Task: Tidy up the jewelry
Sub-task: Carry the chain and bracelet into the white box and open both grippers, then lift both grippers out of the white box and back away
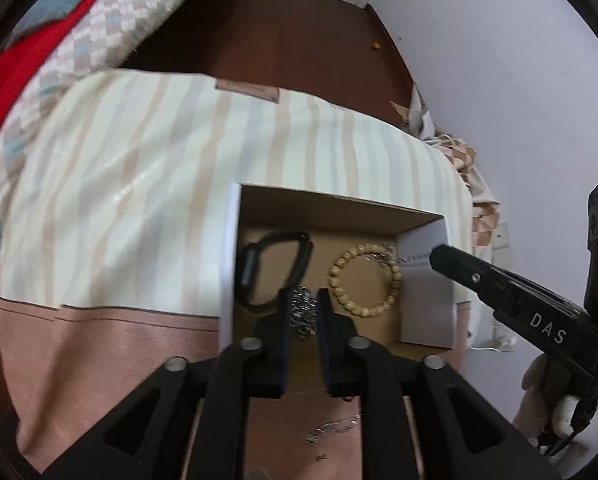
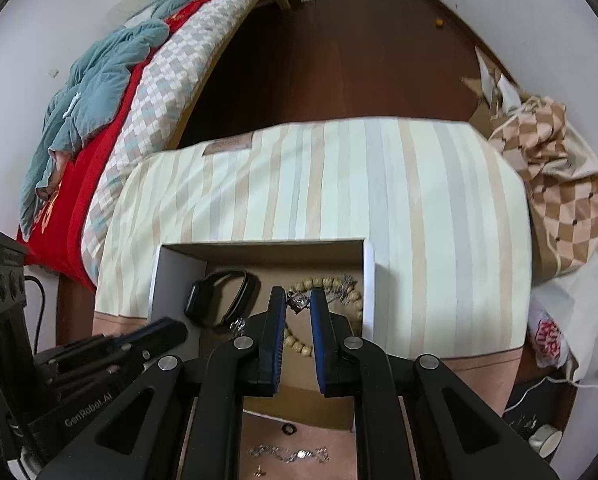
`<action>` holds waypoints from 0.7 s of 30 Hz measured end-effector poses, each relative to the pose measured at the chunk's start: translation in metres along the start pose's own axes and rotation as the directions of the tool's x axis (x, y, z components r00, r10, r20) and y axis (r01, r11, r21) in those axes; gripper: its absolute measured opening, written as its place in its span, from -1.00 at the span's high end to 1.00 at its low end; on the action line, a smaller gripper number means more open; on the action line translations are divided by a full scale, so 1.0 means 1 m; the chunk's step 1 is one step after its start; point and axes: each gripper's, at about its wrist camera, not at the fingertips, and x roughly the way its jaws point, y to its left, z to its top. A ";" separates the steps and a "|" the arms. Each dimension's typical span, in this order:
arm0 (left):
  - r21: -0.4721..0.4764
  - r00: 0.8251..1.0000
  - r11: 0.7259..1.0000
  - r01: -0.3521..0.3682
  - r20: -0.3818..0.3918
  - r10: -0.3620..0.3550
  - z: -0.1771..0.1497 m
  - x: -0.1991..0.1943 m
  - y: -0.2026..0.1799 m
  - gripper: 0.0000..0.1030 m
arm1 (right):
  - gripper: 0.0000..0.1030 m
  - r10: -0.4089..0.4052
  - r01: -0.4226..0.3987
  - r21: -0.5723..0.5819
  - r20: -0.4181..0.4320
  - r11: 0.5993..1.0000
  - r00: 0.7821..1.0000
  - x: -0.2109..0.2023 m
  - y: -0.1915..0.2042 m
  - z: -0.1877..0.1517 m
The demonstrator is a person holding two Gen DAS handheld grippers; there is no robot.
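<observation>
An open cardboard box stands on the striped cloth. Inside lie a black smart band and a wooden bead bracelet. My left gripper holds a silver chain between its fingers, low inside the box. My right gripper pinches a small silver piece above the bead bracelet; it also shows in the left wrist view at the box's right wall. A silver chain, a dark ring and a small charm lie on the pink cloth before the box.
The cloth-covered table stands beside a bed with a checked quilt and red cover. A checked bag stands at the right. Brown floor lies beyond.
</observation>
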 end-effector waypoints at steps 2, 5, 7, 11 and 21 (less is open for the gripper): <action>0.013 0.999 1.000 -0.029 0.032 0.028 -0.001 -0.007 -0.001 -0.01 | 0.72 0.002 -0.002 -0.001 -0.017 1.000 1.000 0.001 0.001 -0.002; 0.032 0.994 0.997 -0.073 0.078 0.070 -0.002 -0.016 -0.002 -0.37 | 0.50 0.000 -0.001 -0.008 -0.029 1.000 1.000 -0.002 0.002 -0.008; 0.046 0.991 0.994 -0.103 0.091 0.098 -0.001 -0.020 -0.004 -0.42 | 0.21 -0.002 0.002 -0.011 -0.023 1.000 1.000 -0.007 0.003 -0.012; 0.072 0.978 0.983 -0.170 0.136 0.159 -0.004 -0.028 -0.007 -0.75 | 0.14 -0.032 0.032 -0.021 0.009 0.999 0.999 -0.022 0.003 -0.019; 0.128 0.927 0.935 -0.332 0.227 0.298 -0.027 -0.034 -0.011 -0.99 | -0.82 -0.287 0.295 -0.045 0.136 0.954 0.948 -0.044 0.007 -0.059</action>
